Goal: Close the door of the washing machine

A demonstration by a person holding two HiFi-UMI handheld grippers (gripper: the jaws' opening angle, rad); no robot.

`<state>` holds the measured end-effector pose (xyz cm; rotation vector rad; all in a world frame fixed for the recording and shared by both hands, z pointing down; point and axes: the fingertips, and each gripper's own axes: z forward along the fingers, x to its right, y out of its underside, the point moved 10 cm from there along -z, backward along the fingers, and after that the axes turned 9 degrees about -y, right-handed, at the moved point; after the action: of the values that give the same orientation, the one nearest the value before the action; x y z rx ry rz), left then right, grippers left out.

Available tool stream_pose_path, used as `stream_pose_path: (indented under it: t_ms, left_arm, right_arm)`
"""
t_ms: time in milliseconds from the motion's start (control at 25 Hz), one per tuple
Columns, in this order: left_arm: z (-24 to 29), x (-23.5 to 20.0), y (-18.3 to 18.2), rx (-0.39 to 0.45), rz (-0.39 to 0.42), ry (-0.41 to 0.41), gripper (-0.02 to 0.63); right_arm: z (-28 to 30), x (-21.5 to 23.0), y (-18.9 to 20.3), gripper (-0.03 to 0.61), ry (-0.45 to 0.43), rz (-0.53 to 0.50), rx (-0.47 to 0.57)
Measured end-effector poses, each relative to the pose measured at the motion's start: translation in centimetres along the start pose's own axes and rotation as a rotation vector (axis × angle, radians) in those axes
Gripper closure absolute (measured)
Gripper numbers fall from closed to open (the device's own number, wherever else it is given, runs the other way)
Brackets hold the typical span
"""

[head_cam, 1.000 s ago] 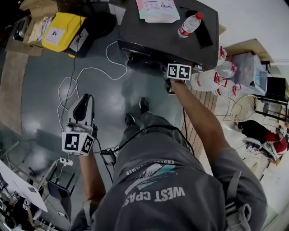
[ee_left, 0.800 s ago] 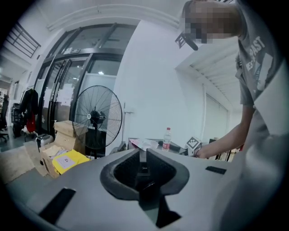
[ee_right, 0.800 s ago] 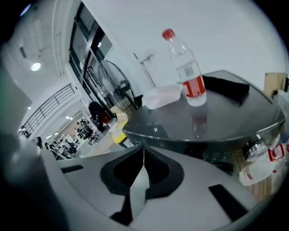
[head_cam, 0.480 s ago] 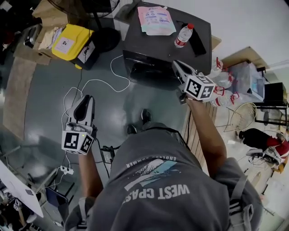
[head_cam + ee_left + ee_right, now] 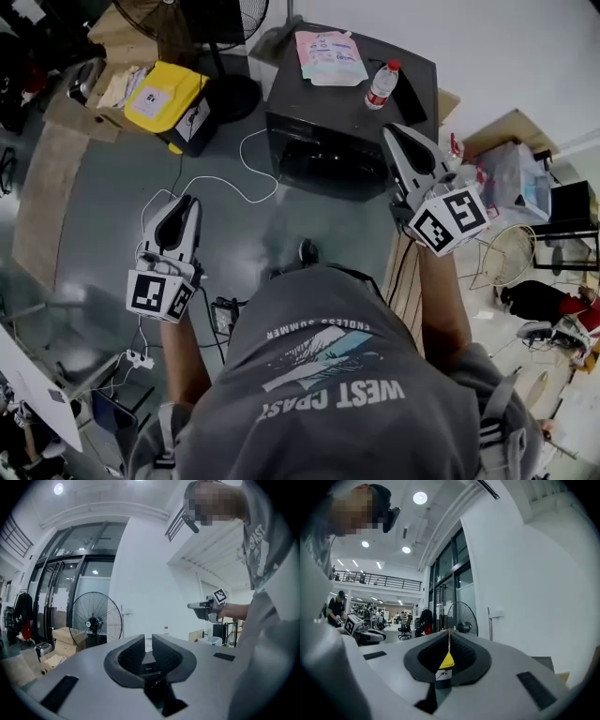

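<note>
While person stands facing washer (image 5: 328, 159), both grippers hang level, off it. Washer sits on floor by wall, ahead of feet, bottle (image 5: 382, 84) and pouch (image 5: 330, 56) on top; door looks flush with dark front, as far as head view tells. Left gripper (image 5: 178, 206), well left of washer: jaws slightly apart, nothing between. Right gripper (image 5: 398, 133), over washer's right front corner: jaws closed, empty.

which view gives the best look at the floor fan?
Left gripper view: the fan faces the camera, cage and hub clear. Head view sees it from above, cage cut by the top edge. Right gripper view shows it small, farther off.
</note>
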<state>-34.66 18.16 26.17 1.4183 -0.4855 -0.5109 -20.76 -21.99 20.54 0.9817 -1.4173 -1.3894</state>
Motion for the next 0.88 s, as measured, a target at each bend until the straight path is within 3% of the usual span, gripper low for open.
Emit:
stream_pose_path:
  t_ms: [280, 440, 880]
  left_arm:
    - [-1.3, 0.2, -0.9, 0.021, 0.049, 0.027, 0.555]
    - [-1.7, 0.1, -1.0, 0.028, 0.060, 0.046, 0.555]
    - [-3.0, -0.9, -0.3, 0.018, 0.058, 0.055, 0.555]
  right_arm:
    - [-2.4, -4.3, -4.5, 0.548, -0.028, -0.099, 0.063]
    - [-2.9, -6.1, -5.6, 0.551, 0.003, -0.194, 0.019]
    - [-2.0, -7.9, -5.0, 0.552, -0.019, -0.170, 0.002]
